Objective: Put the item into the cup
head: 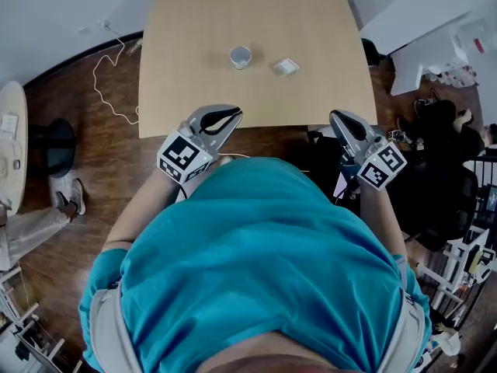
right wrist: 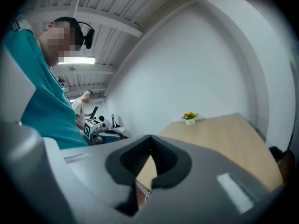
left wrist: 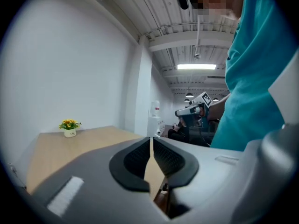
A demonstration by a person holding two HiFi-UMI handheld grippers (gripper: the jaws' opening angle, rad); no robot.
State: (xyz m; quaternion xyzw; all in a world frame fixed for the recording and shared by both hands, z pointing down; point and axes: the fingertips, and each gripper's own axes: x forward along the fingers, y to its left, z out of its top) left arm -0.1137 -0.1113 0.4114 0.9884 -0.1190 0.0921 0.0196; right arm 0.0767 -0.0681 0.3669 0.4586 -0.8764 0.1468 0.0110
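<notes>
A small white paper cup (head: 241, 57) stands upright near the middle of the light wooden table (head: 194, 22). Just to its right lies the item (head: 286, 67), a small flat whitish packet, apart from the cup. My left gripper (head: 234, 116) hovers over the table's near edge, well short of the cup; in its own view the left gripper (left wrist: 151, 139) is shut with nothing between the pads. My right gripper (head: 336, 118) is held at the table's near right corner. In its own view the right gripper (right wrist: 149, 137) is shut and empty too.
A little pot of yellow flowers (left wrist: 69, 127) stands at the table's far end, also seen as the flower pot (right wrist: 189, 118). A white cable (head: 109, 76) trails on the wood floor left of the table. Bags and clutter (head: 443, 123) lie to the right. A seated person's leg and shoe (head: 66, 200) are at the left.
</notes>
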